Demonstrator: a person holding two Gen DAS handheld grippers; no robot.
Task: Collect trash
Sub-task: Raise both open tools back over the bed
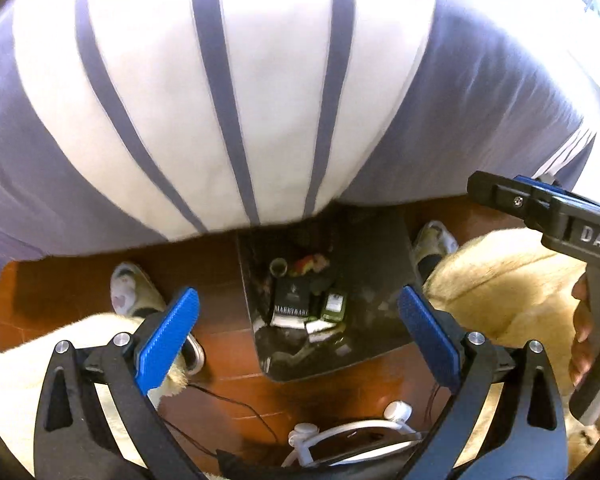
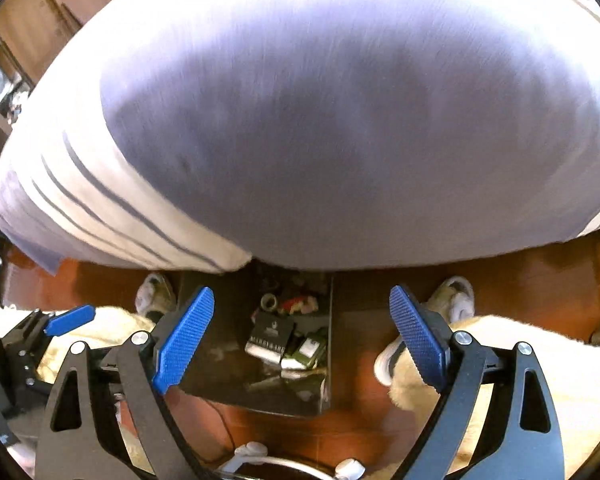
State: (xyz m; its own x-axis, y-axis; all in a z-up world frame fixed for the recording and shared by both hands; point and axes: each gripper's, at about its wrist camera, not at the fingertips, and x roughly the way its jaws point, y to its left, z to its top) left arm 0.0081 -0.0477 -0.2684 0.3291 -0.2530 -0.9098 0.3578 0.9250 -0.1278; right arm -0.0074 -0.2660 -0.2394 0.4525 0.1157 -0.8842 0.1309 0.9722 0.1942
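Both tongs, left point(image 1: 298, 332) and right point(image 2: 302, 334), hang open and empty above the black bin point(image 1: 380, 256) holding 2 discarded cartons point(image 1: 294, 300) between the feet, so more trash likely needs locating next.

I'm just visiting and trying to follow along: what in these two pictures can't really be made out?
- Bin: its far end is hidden under the striped bedding in both views.
- Trash under the black box and green packet: dark, too small to identify.
- Bedding, right wrist view: motion-blurred.
- Right gripper, left wrist view: cut off by the edge; its fingers are unseen there.
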